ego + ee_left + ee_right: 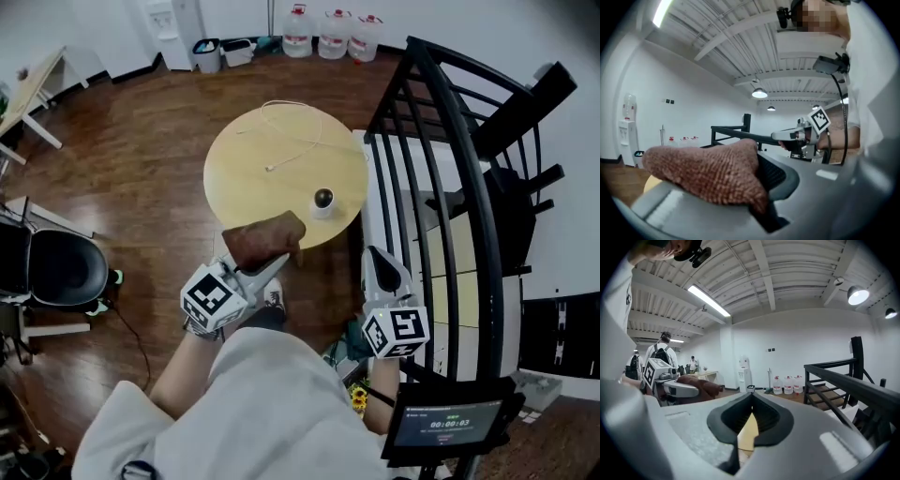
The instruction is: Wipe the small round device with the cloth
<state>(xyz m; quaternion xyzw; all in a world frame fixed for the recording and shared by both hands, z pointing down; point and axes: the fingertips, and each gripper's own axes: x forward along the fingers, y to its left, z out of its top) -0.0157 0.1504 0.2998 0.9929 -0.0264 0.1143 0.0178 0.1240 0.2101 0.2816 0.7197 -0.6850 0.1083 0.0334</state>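
The round wooden tabletop [272,159] carries the task's thing: the small round device [323,201], white with a dark dome, stands close to the edge nearest the black railing [441,178]. A firm wipe pushed toward that edge could, I judge, slide the device off, since nothing steadies it.

Three large water jugs [333,36] stand on the floor by the far wall; how full they are cannot be told. Nor can the contents of the bins [208,54] beside them.

The brown cloth [265,239] is bunched over the tabletop's near edge, apart from the device. The left claw [274,262] is clamped on it. Held only by one corner, it could pull free in a rub.

The right claw [750,401] is closed and empty, hanging off the tabletop by the railing.

A thin white cable [292,150] lies loose beyond the device; a wide sweep might snag it.
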